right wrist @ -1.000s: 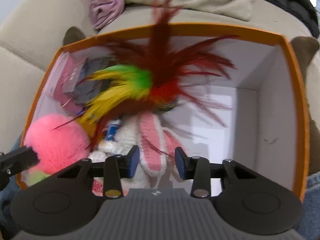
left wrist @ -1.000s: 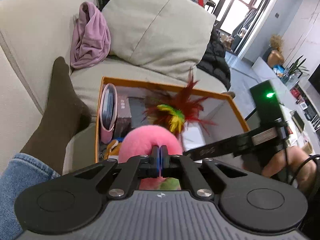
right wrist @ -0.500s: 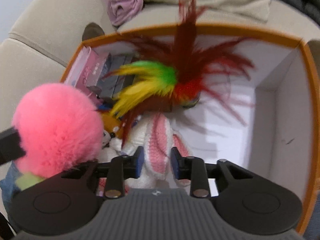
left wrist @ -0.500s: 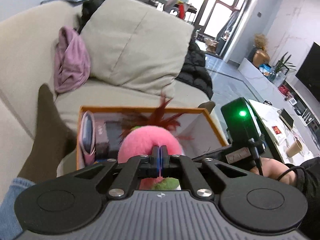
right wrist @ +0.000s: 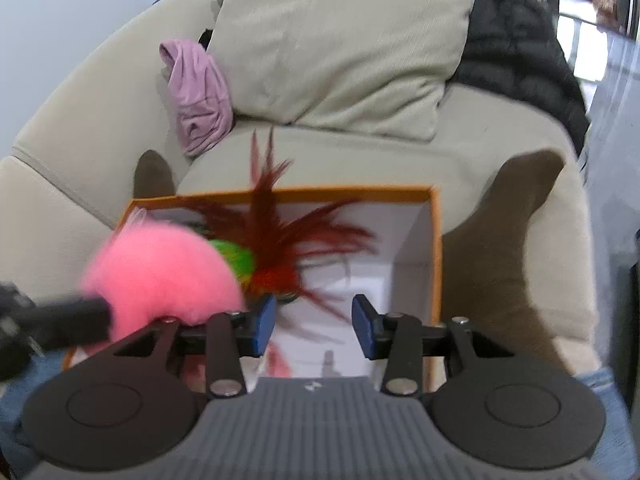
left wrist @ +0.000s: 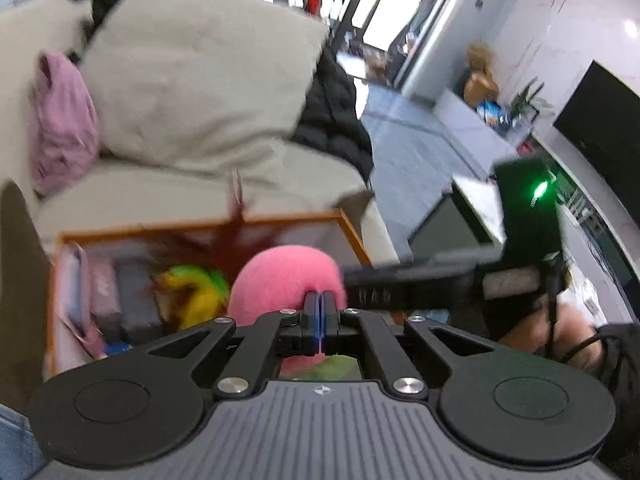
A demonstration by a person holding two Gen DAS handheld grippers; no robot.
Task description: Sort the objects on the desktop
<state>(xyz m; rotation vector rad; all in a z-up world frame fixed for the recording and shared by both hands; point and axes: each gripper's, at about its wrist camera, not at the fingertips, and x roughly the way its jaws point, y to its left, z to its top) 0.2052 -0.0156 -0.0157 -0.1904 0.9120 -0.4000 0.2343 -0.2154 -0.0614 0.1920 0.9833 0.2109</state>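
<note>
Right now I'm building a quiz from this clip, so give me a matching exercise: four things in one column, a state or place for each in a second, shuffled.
Things:
1. left gripper
2. right gripper
3. feathers
4. purple cloth

States or places:
A. open, holding nothing
B. on the sofa, beside the cushion
C. shut on the pink pom-pom
D. sticking up out of the orange box

Pairs: 1-C, 2-A, 3-D, 4-B
</note>
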